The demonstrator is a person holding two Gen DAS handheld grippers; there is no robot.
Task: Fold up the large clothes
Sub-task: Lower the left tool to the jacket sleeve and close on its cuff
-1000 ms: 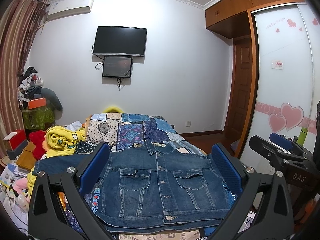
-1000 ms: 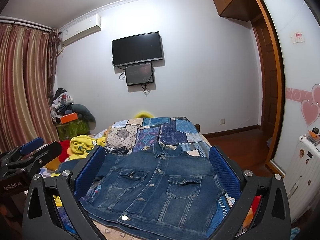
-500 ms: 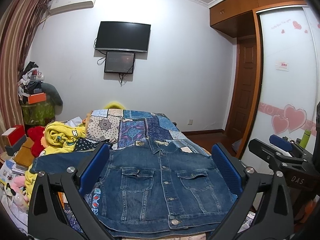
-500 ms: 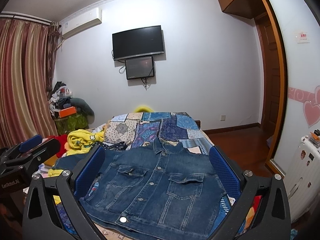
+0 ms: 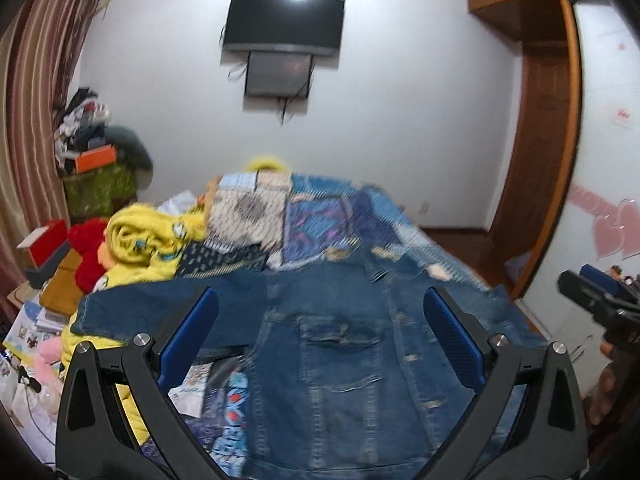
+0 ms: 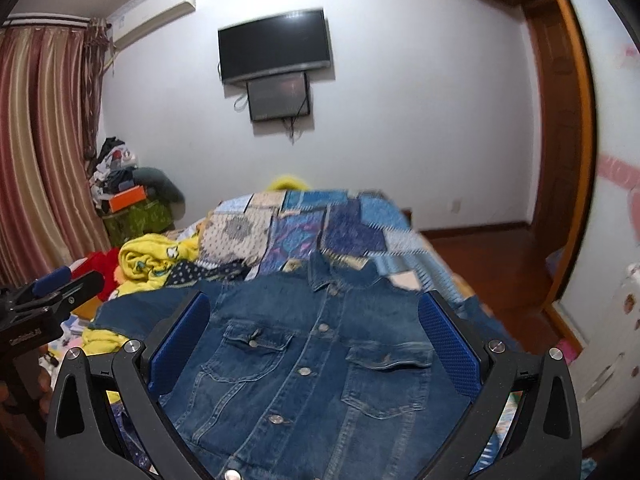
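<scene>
The denim jacket [image 6: 304, 368] is laid flat, unfolded. Both the left gripper [image 5: 320, 340] and right gripper [image 6: 314, 340] are held wide open, empty. A sleeve [image 5: 160, 308] at nine o'clock is probably to be gripped next.

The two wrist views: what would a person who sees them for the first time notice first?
First comes the denim jacket, spread flat and buttoned on the patchwork bedspread, filling the space between the open fingers of each tool. Next is the black television high on the white wall, with a smaller screen just under it. A crumpled yellow blanket lies left of the jacket.
</scene>
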